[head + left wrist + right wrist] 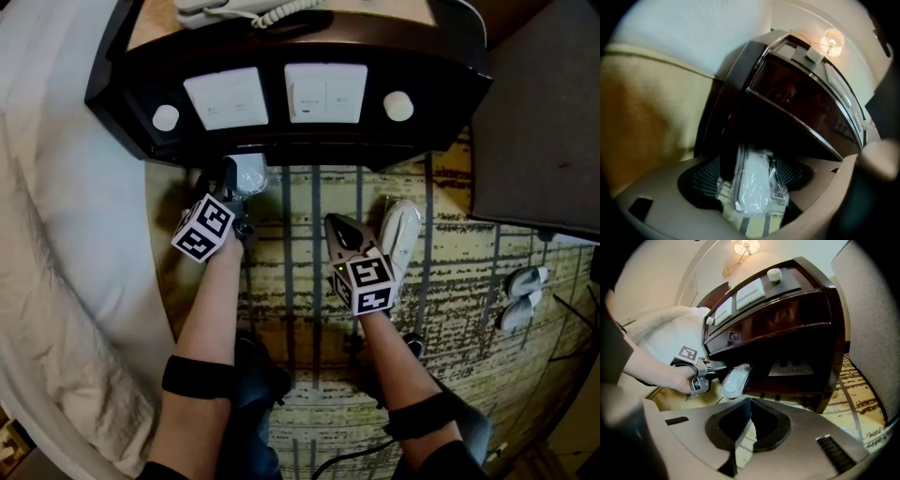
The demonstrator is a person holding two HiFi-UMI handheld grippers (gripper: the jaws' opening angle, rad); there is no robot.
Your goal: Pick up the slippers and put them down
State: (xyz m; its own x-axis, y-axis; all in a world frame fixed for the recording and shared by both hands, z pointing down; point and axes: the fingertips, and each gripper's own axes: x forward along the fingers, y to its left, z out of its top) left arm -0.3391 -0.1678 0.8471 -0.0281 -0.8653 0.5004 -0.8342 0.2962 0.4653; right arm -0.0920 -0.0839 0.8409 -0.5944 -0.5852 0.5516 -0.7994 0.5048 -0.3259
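Observation:
A pair of white slippers in a clear plastic packet stands on end against the foot of the dark nightstand. My left gripper is open at the packet. In the left gripper view the packet sits between the mesh pads without being pressed. The right gripper view shows the same packet just right of the left gripper. A loose white slipper lies on the carpet beside my right gripper. The right gripper is shut with nothing in it.
A white bed runs along the left. The nightstand carries switch panels and a telephone. Another pair of white slippers lies at the right on the patterned carpet. A dark upholstered piece fills the upper right.

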